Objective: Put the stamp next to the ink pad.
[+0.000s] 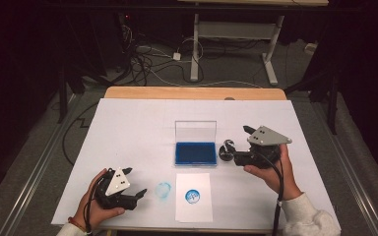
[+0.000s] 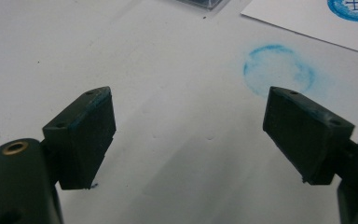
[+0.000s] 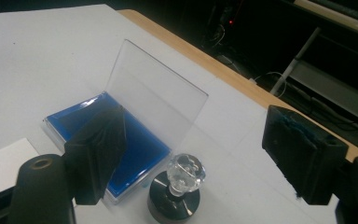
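A blue ink pad lies mid-table with its clear lid standing upright behind it. A round black stamp with a glass knob stands just right of the pad. My right gripper is held open right of the stamp; in the right gripper view the stamp stands low between the jaws, touching neither, beside the pad. A white paper bearing a blue round print lies in front of the pad. My left gripper rests open and empty at the near left, by a faint blue ring smudge.
A large white sheet covers the wooden table, whose bare edge shows at the back. Beyond it are a desk frame and floor cables. Blue ink stains the left gripper's pads.
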`<state>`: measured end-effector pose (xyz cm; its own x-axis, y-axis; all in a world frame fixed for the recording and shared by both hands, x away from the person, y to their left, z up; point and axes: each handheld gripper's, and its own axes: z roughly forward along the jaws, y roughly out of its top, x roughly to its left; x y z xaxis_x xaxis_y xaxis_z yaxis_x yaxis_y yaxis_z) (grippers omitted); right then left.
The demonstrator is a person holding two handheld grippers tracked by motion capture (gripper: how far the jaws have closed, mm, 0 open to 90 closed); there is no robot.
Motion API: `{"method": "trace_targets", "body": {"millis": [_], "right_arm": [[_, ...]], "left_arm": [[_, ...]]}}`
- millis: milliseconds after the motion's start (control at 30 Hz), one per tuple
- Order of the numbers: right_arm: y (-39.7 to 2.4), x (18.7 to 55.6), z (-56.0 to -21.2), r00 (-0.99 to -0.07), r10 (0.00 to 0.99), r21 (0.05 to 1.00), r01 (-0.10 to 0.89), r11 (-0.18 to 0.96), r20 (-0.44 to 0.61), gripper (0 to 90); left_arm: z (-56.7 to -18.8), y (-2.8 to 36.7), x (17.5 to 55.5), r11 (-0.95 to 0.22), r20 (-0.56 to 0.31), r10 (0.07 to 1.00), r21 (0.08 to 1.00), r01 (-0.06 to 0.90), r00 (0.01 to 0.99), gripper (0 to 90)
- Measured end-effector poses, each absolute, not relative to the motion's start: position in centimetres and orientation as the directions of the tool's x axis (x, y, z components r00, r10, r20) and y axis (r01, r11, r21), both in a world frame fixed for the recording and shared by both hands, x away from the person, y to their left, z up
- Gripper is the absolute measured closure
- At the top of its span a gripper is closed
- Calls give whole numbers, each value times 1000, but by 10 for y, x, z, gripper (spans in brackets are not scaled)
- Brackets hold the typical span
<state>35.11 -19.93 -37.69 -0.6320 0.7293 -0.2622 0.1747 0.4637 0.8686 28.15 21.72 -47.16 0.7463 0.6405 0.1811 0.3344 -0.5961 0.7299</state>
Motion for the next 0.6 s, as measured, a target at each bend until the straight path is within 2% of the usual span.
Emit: {"method": "trace_targets", "body": {"millis": [600], "right_arm": [[-211,320,-378,-640,706,874,111,474,-302,223]], "left_arm": [[-472,217,282,-600,184,639,726,335,747,168]]}}
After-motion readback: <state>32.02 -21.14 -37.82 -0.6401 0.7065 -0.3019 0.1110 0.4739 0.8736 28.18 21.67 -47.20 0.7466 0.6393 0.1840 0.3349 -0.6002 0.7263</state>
